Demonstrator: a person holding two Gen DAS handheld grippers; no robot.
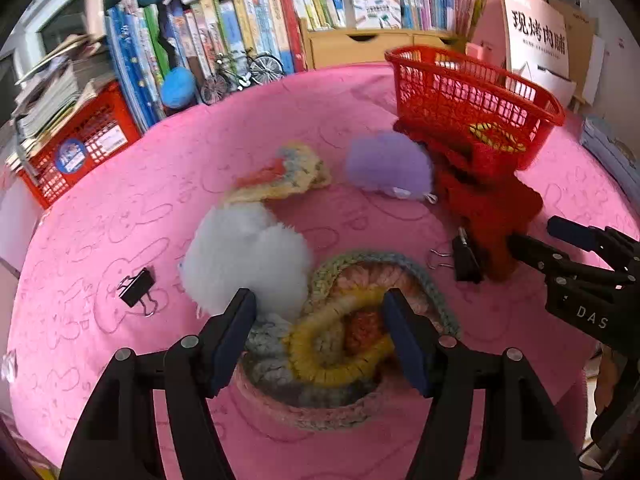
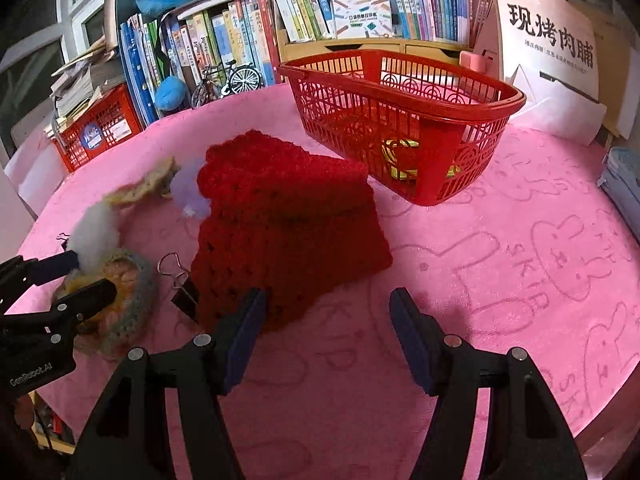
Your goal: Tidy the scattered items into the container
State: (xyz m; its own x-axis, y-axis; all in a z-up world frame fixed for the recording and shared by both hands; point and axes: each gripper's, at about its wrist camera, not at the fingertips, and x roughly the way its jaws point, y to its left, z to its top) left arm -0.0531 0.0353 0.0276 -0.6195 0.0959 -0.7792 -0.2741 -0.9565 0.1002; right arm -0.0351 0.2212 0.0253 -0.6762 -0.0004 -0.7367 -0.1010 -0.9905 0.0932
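Crocheted multicolour piece (image 1: 344, 344) lying between open, empty left gripper (image 1: 320, 336) jaws, curled long axis across the gap | red knit piece (image 2: 280, 232) just ahead-left of open, empty right gripper (image 2: 328, 332) | red basket (image 2: 460, 100) beyond, holding something yellow; identity unclear.

We see a counter (image 2: 500, 280) draped in pink bunny-print cloth. Ahead of the right claw (image 2: 327, 312) lie a red knit piece (image 2: 280, 232) and, beyond it, a red basket (image 2: 404, 128). Ahead of the left claw (image 1: 318, 316) lie a multicolour crochet piece (image 1: 340, 344), a white pom-pom (image 1: 244, 256), a purple pom-pom (image 1: 388, 164) and two black binder clips (image 1: 138, 288).
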